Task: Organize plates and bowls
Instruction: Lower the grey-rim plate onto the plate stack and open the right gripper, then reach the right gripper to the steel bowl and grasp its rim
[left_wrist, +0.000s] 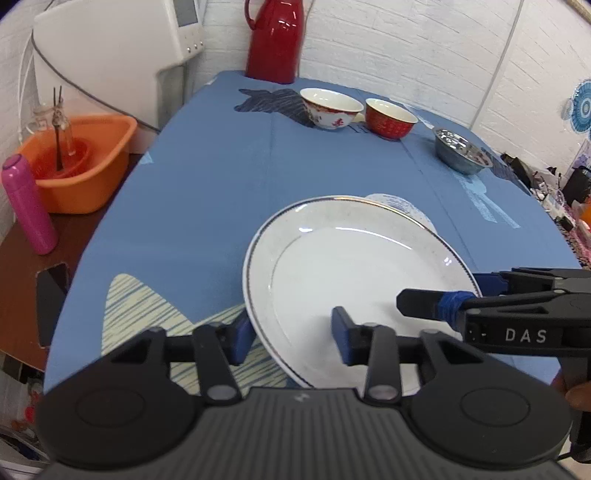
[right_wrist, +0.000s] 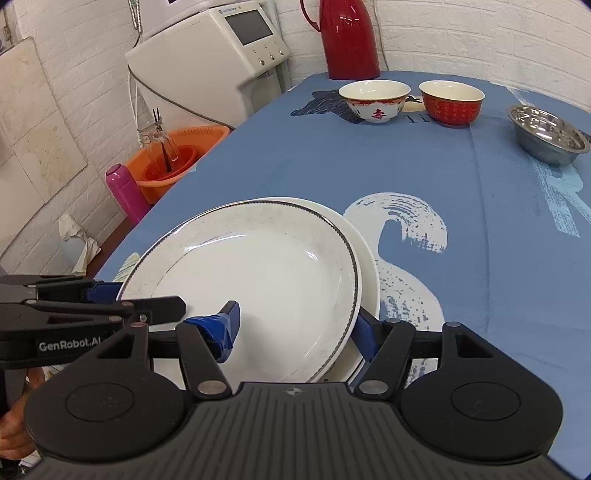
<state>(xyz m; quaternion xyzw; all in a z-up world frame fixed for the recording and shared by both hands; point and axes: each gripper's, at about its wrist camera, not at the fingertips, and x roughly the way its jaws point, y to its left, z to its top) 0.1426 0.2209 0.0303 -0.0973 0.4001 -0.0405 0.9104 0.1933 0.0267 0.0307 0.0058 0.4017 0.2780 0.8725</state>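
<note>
A white plate with a thin dark rim line (left_wrist: 351, 266) (right_wrist: 258, 266) lies slightly off-centre on a second plain white plate (right_wrist: 370, 266), near the front of the blue tablecloth. My left gripper (left_wrist: 291, 338) (right_wrist: 147, 297) grips its left rim, one finger under the edge and one over the well. My right gripper (right_wrist: 295, 332) (left_wrist: 439, 291) holds the right rim the same way. At the far end stand a white bowl with red pattern (left_wrist: 330, 107) (right_wrist: 373, 99), a red bowl (left_wrist: 389, 118) (right_wrist: 450, 101) and a steel bowl (left_wrist: 461, 149) (right_wrist: 546, 136).
A red thermos (left_wrist: 275, 40) stands at the table's far edge. Off the left edge sit an orange basin (left_wrist: 85, 166) holding a glass bottle, a pink bottle (left_wrist: 29, 206) and a white appliance (right_wrist: 221, 55). Clutter lines the far right side.
</note>
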